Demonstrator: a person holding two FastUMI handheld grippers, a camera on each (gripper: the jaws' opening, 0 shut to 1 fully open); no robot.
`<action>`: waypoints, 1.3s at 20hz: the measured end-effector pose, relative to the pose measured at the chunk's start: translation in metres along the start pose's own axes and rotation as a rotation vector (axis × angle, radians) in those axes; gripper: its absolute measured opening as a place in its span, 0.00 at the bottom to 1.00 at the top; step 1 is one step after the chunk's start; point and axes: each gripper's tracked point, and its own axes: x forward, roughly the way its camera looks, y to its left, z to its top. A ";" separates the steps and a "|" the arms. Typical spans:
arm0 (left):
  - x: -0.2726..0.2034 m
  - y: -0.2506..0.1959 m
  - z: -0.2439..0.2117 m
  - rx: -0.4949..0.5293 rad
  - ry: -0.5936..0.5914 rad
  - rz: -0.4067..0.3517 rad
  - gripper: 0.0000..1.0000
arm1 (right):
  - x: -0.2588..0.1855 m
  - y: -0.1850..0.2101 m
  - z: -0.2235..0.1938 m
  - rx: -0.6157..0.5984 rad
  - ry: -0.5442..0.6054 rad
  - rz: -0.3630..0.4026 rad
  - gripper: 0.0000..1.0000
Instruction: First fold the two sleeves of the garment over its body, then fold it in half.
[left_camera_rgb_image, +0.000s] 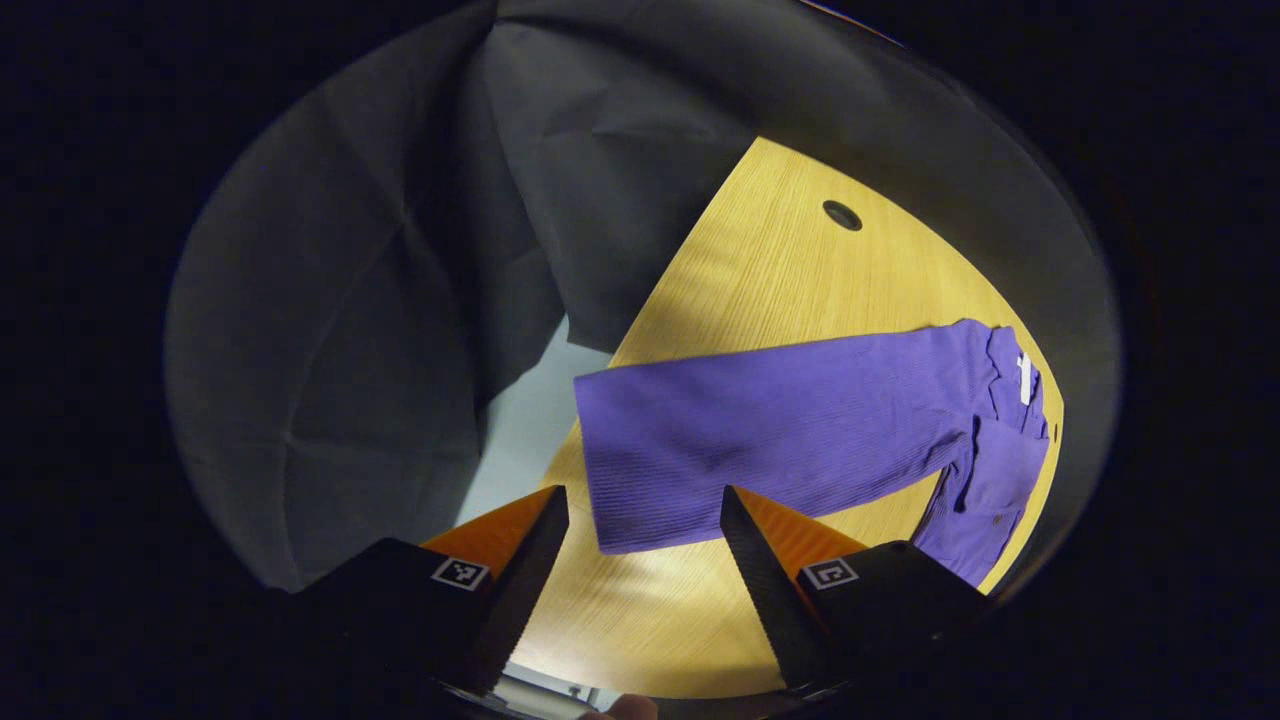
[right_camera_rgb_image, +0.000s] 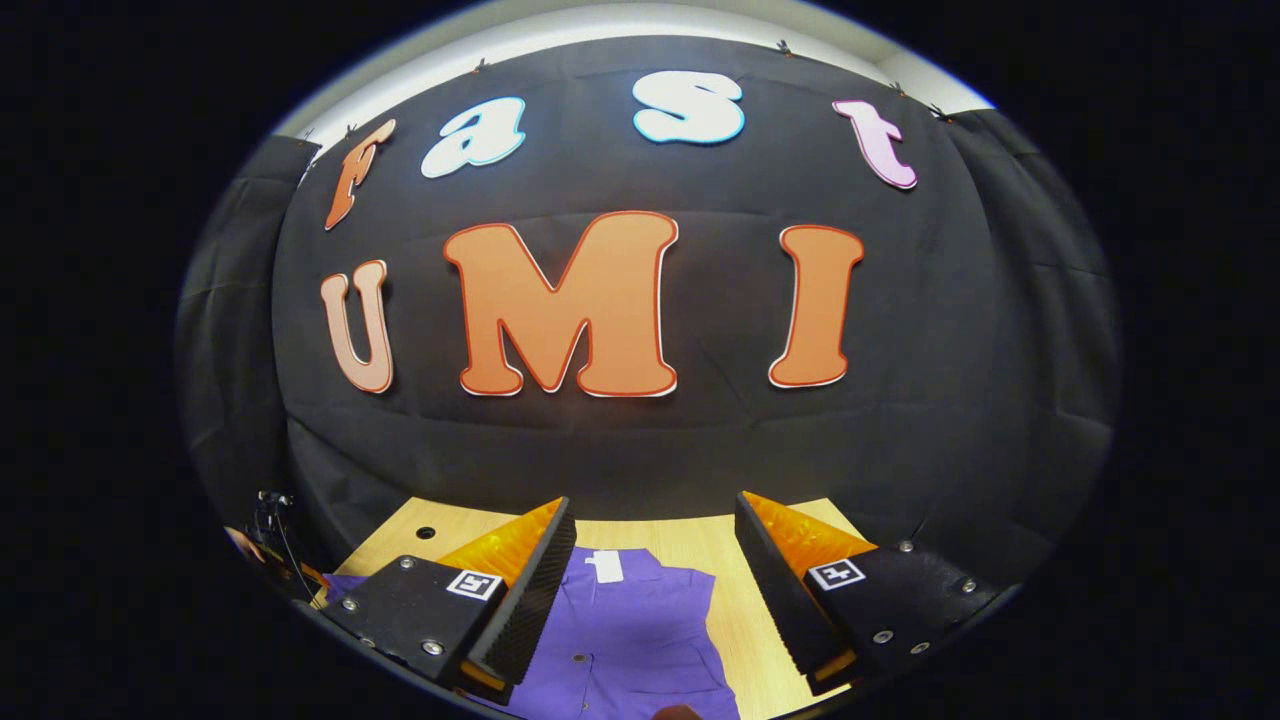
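Garment (left_camera_rgb_image: 800, 430): purple, fine ribbed texture on the sleeve; white label (right_camera_rgb_image: 606, 565) at the neck; small dark buttons (right_camera_rgb_image: 579, 659) down the front. Desk (left_camera_rgb_image: 780, 270): light yellow-tan wood grain, with one dark round hole (left_camera_rgb_image: 842, 214). Booth wall (left_camera_rgb_image: 400, 300): black cloth.

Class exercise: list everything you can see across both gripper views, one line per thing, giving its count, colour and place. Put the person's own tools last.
Garment: one, purple, spread flat on the table, one sleeve lying across the wood.
Garment tag: one, white, at the collar.
Table: one, light wood, under the garment.
Table hole: one, dark, near the table's far edge.
Booth cloth: black, hanging behind and beside the table.
Floor: pale patch, seen past the table's edge.
Left gripper: one, open, above the sleeve end.
Right gripper: one, open, above the collar end.
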 end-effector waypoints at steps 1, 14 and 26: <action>0.008 0.000 0.000 -0.016 0.026 -0.010 0.99 | -0.004 -0.001 -0.001 0.008 -0.002 -0.009 0.95; 0.048 -0.002 0.003 0.000 0.126 0.062 0.64 | -0.038 -0.029 -0.013 -0.067 0.043 -0.080 0.95; -0.044 -0.093 0.015 0.034 -0.032 -0.046 0.07 | -0.053 -0.110 -0.014 -0.073 0.033 -0.072 0.95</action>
